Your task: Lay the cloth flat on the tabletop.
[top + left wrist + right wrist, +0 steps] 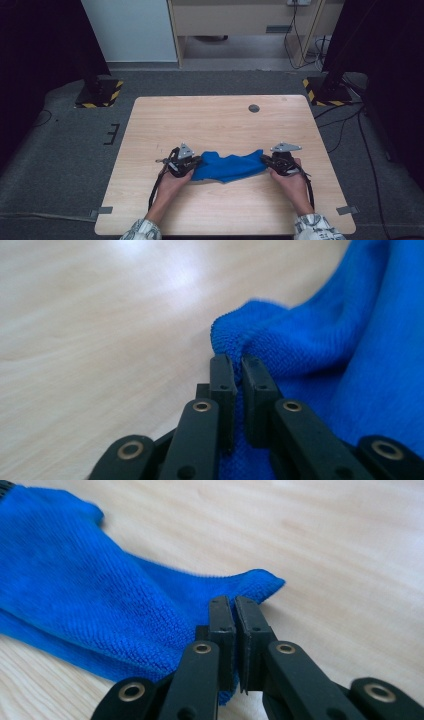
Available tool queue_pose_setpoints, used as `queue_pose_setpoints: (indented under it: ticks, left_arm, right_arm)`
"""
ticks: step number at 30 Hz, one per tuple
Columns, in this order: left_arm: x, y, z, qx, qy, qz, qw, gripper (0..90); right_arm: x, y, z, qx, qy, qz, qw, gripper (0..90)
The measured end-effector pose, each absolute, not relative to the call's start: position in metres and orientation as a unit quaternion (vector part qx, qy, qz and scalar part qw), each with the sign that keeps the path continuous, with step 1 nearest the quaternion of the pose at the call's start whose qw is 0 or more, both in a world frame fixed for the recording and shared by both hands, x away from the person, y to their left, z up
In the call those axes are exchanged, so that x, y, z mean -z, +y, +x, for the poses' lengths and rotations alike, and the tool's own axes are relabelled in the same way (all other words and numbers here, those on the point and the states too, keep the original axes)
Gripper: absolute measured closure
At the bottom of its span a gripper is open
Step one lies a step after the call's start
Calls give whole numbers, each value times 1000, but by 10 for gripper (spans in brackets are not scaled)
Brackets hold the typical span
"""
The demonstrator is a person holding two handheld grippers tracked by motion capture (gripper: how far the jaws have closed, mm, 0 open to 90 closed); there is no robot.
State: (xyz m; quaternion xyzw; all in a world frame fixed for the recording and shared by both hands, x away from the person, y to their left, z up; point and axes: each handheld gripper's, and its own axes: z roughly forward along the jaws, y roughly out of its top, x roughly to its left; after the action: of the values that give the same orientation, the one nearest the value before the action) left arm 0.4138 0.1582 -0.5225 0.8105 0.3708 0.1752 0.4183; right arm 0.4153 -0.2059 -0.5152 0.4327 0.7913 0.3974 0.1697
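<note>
2 grippers clamp 1 blue cloth at its 2 ends.

The fingers of the left gripper are pressed together on a bunched corner of the blue cloth, and the fingers of the right gripper are clenched on the thin edge at the opposite corner. The 1 cloth lies crumpled between them, in the near middle part of the wooden bench. There are 2 hands: the left hand and the right hand come in from the near edge, each low over the bench, with the grippers turned inward so they face each other across the cloth.
</note>
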Motion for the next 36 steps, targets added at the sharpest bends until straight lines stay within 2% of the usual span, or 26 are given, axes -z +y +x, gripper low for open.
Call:
queue_pose_setpoints:
  ticks: [6, 12, 19, 29, 36]
  left_arm:
    - [506, 161, 405, -225, 369, 804, 408, 840]
    - [502, 165, 402, -227, 374, 802, 407, 839]
    - [484, 180, 388, -253, 380, 784, 421, 807]
    - [480, 194, 388, -248, 383, 771, 445, 804]
    - [476, 194, 388, -254, 383, 763, 454, 840]
  right_arm:
    - [500, -210, 411, -427, 777, 420, 194, 883]
    - [496, -211, 410, -419, 768, 430, 220, 886]
    - [495, -198, 405, -423, 786, 398, 213, 885]
    - [495, -179, 401, -441, 799, 360, 196, 881]
    - [494, -179, 400, -444, 799, 356, 194, 881]
